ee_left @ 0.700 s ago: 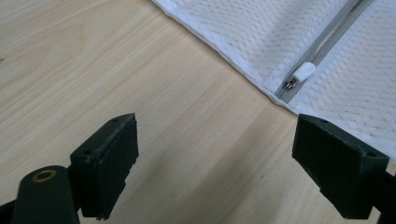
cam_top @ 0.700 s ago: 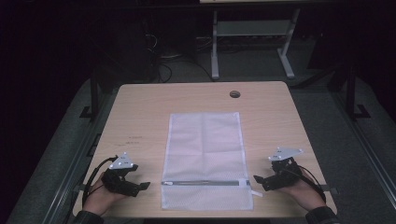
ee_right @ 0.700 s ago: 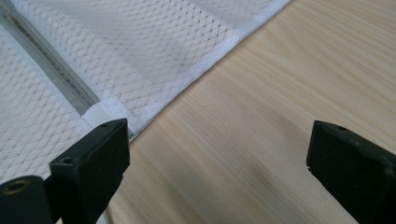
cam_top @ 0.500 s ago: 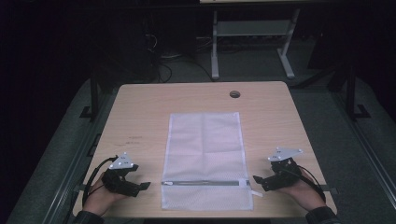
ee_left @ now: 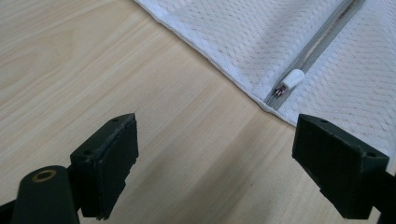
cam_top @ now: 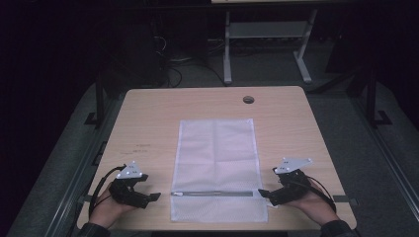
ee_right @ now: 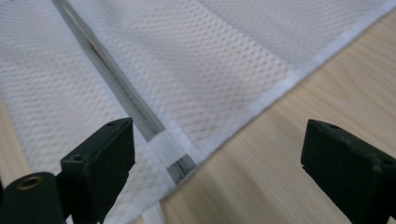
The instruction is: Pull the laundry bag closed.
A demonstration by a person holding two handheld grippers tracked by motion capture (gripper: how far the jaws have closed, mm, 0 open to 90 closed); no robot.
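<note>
A white mesh zip bag lies flat on the middle of the wooden table, its zipper running across near the front end. My left gripper rests on the table just left of the bag, open, with bare wood between its jaws. In the left gripper view the white zipper pull sits at the bag's edge, a little ahead of the gripper. My right gripper is open at the bag's right edge. In the right gripper view the zipper's end and the bag's hem lie between its open jaws, untouched.
A round cable hole is in the table near its far edge. Metal table legs stand on the dark floor beyond. A hand holds each gripper at the table's front edge.
</note>
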